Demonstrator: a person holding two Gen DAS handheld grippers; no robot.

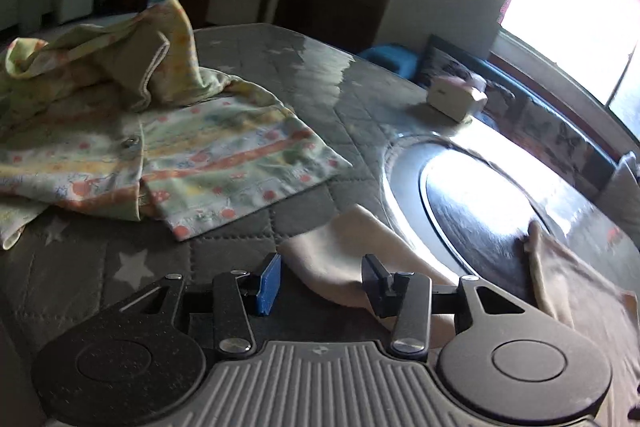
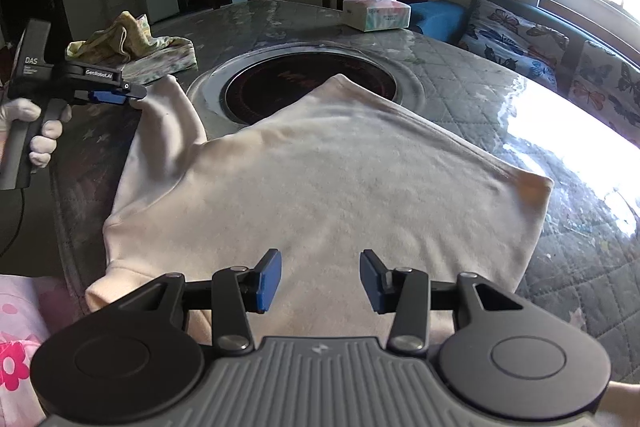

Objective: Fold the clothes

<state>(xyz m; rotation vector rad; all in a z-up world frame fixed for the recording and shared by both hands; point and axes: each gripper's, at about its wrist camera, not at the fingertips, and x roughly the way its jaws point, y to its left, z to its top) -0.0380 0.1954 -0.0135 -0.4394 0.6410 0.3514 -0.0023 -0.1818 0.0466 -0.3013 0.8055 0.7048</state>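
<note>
So the cream-white long-sleeved cotton top (image 2: 320, 179) was spread flat, taking up most of the near part of the grey quilted star-print table cover (image 2: 560, 267), with its far corner lying over the round black hob set in a steel ring (image 2: 280, 83) in the middle of the table. One sleeve ran off to the left side, and its cuff end sat right at the tip of the left gripper (image 2: 134, 99). From the right wrist view I couldn't tell if that cuff was actually touching it. A white-gloved hand (image 2: 36, 131) held that gripper by its handle.

From the left wrist view, the left gripper (image 1: 320, 281) had its blue pads standing apart, about half open, with a fold of the cream sleeve lying between and under them but not pinched. The right gripper (image 2: 320, 279) was likewise about half open, hovering over the near part of the top with nothing clamped.

The yellow-green patterned button shirt with orange stripes (image 1: 192, 147) lay crumpled further left on the table, well apart from the cream one. A white tissue box (image 2: 376, 13) sat at the far edge
</note>
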